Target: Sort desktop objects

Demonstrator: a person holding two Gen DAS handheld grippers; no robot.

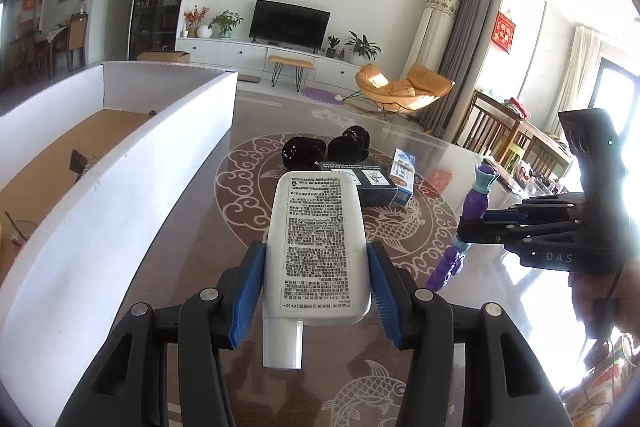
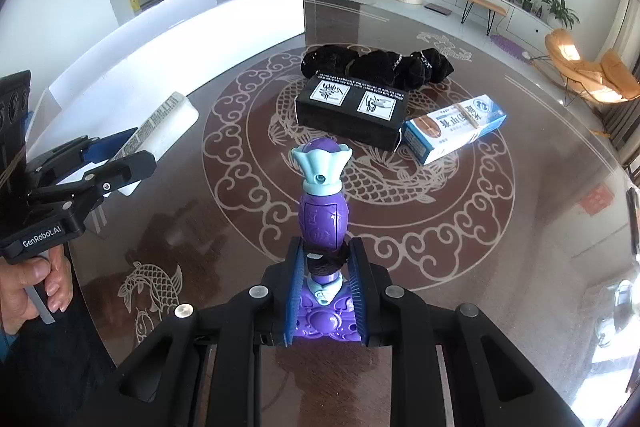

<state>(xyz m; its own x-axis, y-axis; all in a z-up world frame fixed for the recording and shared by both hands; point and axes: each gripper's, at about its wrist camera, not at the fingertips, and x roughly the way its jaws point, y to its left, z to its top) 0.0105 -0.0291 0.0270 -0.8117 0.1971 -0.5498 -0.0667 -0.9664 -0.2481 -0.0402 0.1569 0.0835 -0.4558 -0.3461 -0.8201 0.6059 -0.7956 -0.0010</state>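
At far left stands a white box (image 1: 120, 163), long and open-topped, with a brown cardboard floor. Little lies in it: a small dark item (image 1: 82, 163) near the near wall, a thin wiry piece (image 1: 16, 231) at the left end, and a tiny dark speck at the far corner; what they are cannot be told. In the right wrist view the box (image 2: 180, 39) shows only its white outer walls.

Just right of the box, the left gripper (image 1: 316, 279) is clamped on a white tube (image 1: 316, 247), blue pads pressing both flat sides, cap end toward the camera, lifted clear of the glass table (image 1: 200, 227). The same tube (image 2: 160, 127) juts toward the box in the other view, a hand (image 2: 36, 287) on the handle.

On the table's middle lie black plush pieces (image 2: 376, 61), a black carton (image 2: 352, 111) in front of them, and just beside it a blue-and-white carton (image 2: 456, 127) with a rubber band round it.

Farther right, the right gripper (image 2: 326, 287) is closed tight on a purple toy (image 2: 324, 219), gripped near its base, its pale blue crown pointing away, held above the table. The left wrist view shows this toy (image 1: 474, 203) crosswise in the black fingers.
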